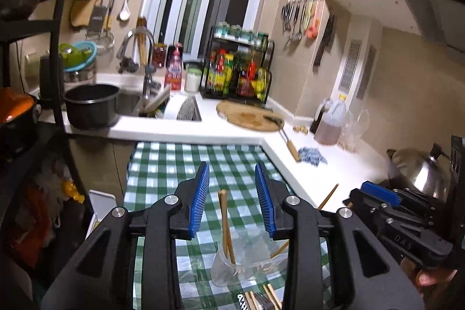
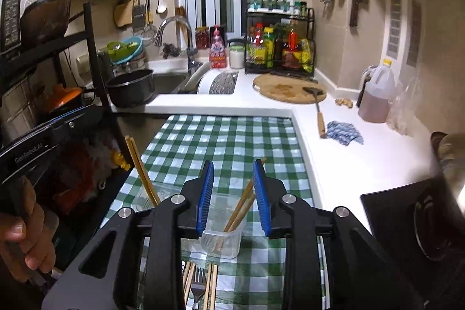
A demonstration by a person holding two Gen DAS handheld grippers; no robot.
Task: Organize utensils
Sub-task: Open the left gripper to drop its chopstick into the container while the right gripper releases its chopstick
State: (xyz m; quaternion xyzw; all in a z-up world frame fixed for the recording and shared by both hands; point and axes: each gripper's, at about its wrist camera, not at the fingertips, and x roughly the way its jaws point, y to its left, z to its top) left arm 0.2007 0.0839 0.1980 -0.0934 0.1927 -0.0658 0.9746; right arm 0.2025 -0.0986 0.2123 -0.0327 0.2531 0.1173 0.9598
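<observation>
In the left wrist view my left gripper (image 1: 232, 179) is open over the green checked tablecloth (image 1: 174, 164). A pair of wooden chopsticks (image 1: 224, 220) stands free between its pads, in a clear plastic cup (image 1: 229, 269). My right gripper (image 2: 233, 179) is open too. Another pair of chopsticks (image 2: 239, 207) leans in a clear container (image 2: 222, 244) below it, close by the right pad, with no grip on it. A fork (image 2: 198, 285) and loose chopsticks (image 2: 213, 285) lie on the cloth under the right gripper.
White counter (image 2: 334, 159) borders the cloth on the right and far side, with a blue rag (image 2: 344, 132), spatula (image 2: 319, 118), cutting board (image 2: 287, 90) and oil jug (image 2: 376, 95). A black pot (image 2: 132, 89) sits by the sink. A black shelf rack (image 2: 96, 54) stands at left.
</observation>
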